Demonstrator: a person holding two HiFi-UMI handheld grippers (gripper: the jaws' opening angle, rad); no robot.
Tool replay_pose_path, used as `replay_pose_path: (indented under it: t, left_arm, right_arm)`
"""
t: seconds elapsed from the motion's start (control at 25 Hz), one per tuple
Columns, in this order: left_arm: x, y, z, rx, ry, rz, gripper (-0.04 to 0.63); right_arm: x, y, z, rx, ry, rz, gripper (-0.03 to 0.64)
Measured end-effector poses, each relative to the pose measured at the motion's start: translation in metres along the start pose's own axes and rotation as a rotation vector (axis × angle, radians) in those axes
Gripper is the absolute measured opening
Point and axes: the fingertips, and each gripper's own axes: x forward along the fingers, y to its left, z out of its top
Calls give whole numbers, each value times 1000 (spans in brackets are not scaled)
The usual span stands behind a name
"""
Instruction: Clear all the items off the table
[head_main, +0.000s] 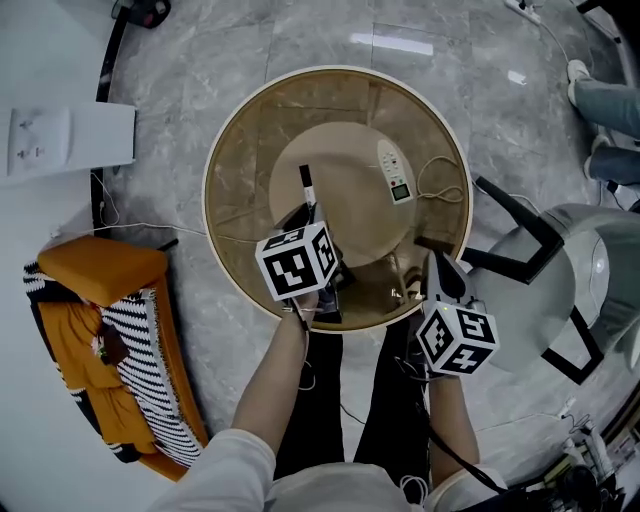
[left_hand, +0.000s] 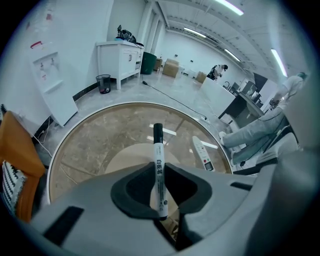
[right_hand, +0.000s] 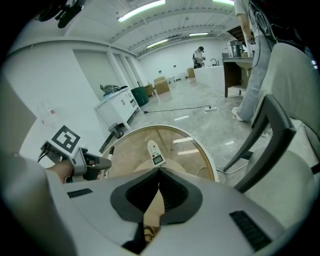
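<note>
While the left gripper fingers pinch the marker above the counter, we're mid-removal: next, carry it off-counter. Right gripper fingers together, empty; it could take the remote lying on the counter.

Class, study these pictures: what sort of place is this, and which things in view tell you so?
Probably a large open-plan workspace or lab hall, not a home: long ceiling strip lights, a wide polished stone-look floor, and a white cabinet with cardboard boxes beyond.
</note>
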Motion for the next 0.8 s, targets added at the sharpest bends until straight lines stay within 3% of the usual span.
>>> replay_pose_path:
  t: [0.4, 0.8]
  left_arm:
    - [-62, -46, -49, 33, 25, -117, 69]
    - [-96, -127, -92, 294, 94, -232, 69]
  right_arm:
    - [-52, -4, -10, 40, -60, -37, 23]
    - [-124, -60, -25, 196, -167, -184, 23]
